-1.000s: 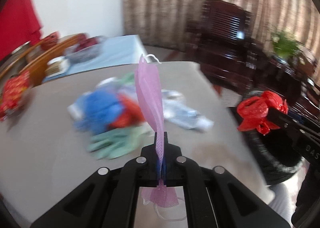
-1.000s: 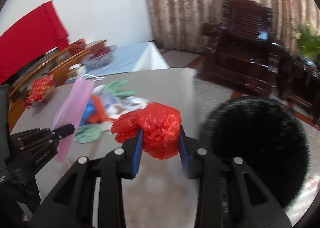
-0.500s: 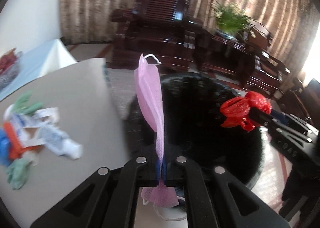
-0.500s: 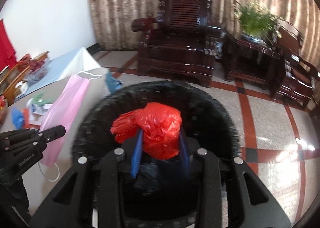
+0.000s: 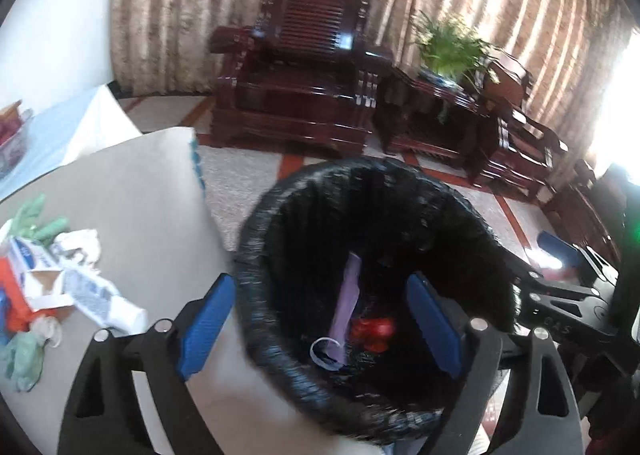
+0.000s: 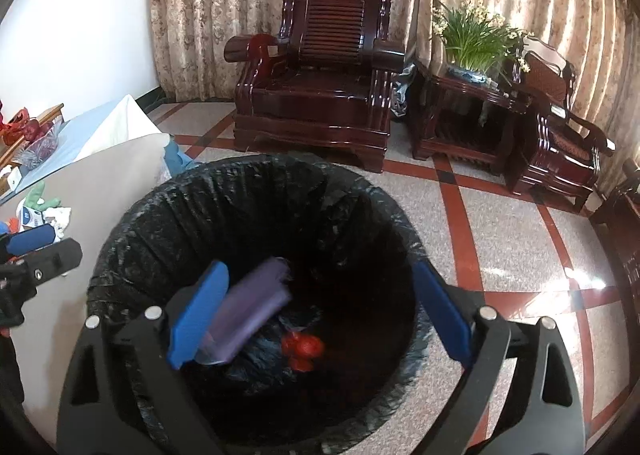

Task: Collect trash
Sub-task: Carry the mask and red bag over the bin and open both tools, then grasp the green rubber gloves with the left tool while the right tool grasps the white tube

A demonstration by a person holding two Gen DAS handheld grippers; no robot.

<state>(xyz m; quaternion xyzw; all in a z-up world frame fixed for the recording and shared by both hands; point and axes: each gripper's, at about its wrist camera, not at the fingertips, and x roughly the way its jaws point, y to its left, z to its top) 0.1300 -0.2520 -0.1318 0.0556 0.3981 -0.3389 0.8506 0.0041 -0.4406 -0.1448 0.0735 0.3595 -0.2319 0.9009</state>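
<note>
Both hand-held grippers hung over the round bin lined with a crinkled black plastic bag (image 6: 160, 215), which filled the lower centre of each frame. The left gripper (image 5: 320, 323) had its blue-padded jaws opening wide with nothing pressed between them; the pink pleated face mask (image 5: 347, 307) lay loose inside the bin below. The right gripper (image 6: 316, 311) was likewise opening, empty, the crumpled red plastic bag (image 6: 302, 349) lying deep in the bin beside the mask, which looked blurred. At the left edge of the left wrist view, the grey tabletop (image 5: 132, 191) carried leftover litter: a green glove (image 5: 38, 221) and a torn white carton (image 5: 52, 279)
</note>
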